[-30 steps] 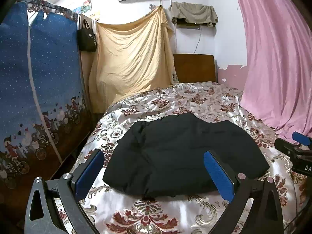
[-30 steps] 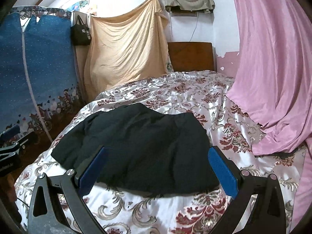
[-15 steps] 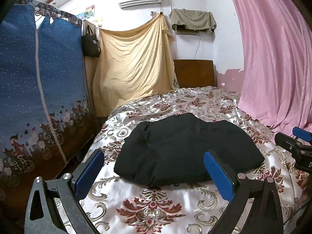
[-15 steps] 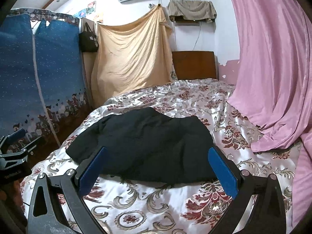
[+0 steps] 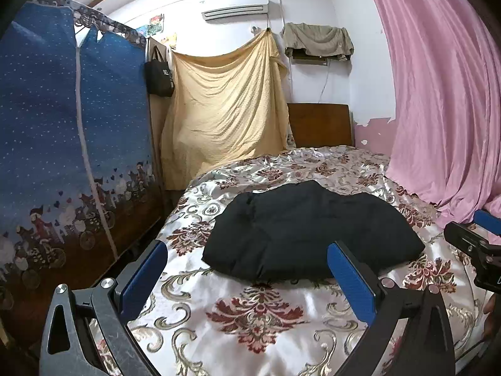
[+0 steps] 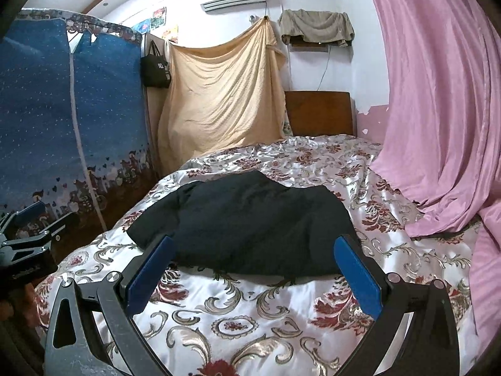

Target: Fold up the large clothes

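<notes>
A black garment [image 5: 307,232] [image 6: 247,222] lies folded into a thick, rounded bundle on the floral satin bedspread [image 5: 250,313] [image 6: 250,319]. My left gripper [image 5: 247,266] stands open over the bed's near end, short of the garment, with nothing between its blue pads. My right gripper [image 6: 253,263] is open too, just in front of the garment's near edge and holding nothing. Each gripper shows at the edge of the other's view: the right gripper [image 5: 479,244] at the far right of the left wrist view, the left gripper [image 6: 28,238] at the far left of the right wrist view.
A blue fabric wardrobe [image 5: 69,156] lines the bed's left side. A pink curtain [image 5: 438,109] hangs on the right and spills onto the bedspread. A yellow sheet [image 5: 225,116] and a wooden headboard [image 5: 319,125] stand at the far end.
Both grippers have pulled back and risen from the garment, which now looks smaller and farther. The garment lies still. Both stay open.
</notes>
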A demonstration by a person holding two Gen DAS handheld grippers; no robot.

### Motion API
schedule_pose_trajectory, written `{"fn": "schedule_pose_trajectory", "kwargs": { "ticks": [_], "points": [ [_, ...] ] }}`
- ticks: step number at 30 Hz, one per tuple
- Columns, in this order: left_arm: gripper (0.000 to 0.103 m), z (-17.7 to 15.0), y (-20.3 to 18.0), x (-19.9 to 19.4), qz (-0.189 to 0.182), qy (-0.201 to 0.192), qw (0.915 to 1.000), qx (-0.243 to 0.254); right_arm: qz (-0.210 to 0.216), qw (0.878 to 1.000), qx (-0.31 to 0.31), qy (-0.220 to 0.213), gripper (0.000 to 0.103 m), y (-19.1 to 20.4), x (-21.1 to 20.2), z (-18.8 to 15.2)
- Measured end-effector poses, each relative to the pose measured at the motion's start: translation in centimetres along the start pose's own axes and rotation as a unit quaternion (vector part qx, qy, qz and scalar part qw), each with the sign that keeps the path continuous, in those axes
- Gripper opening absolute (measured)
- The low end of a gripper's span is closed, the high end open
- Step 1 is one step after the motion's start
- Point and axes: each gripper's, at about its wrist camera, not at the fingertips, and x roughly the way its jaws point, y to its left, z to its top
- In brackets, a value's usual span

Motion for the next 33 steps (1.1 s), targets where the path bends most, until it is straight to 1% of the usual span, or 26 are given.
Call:
{"fn": "schedule_pose_trajectory", "kwargs": {
  "ticks": [8,13,18,25,33],
  "points": [
    [0.103,-2.2,0.3,-1.3,0.004,0.000,1.0000,0.003,-0.006,1.000,-0.004,-0.005,0.101,0.4,-1.3,-2.0],
    [0.103,-3.1,0.6,-1.6,0.000,0.002,1.0000,-0.001,-0.007,1.000,-0.004,-0.009,0.101,0.4,-2.1,-3.1],
    [0.103,-3.5,0.8,-2.1,-0.001,-0.012,0.9999,0.004,-0.006,1.000,-0.012,-0.013,0.101,0.6,-2.7,-3.8],
    [0.103,-5.1,0.7,-2.1,-0.007,-0.015,0.9999,0.006,-0.012,0.999,-0.033,-0.007,0.101,1.2,-2.7,-5.7],
    [0.103,-6.2,0.5,-1.5,-0.013,-0.002,0.9999,0.009,-0.011,1.000,-0.018,-0.002,0.101,0.5,-2.2,-6.8]
  ]
}}
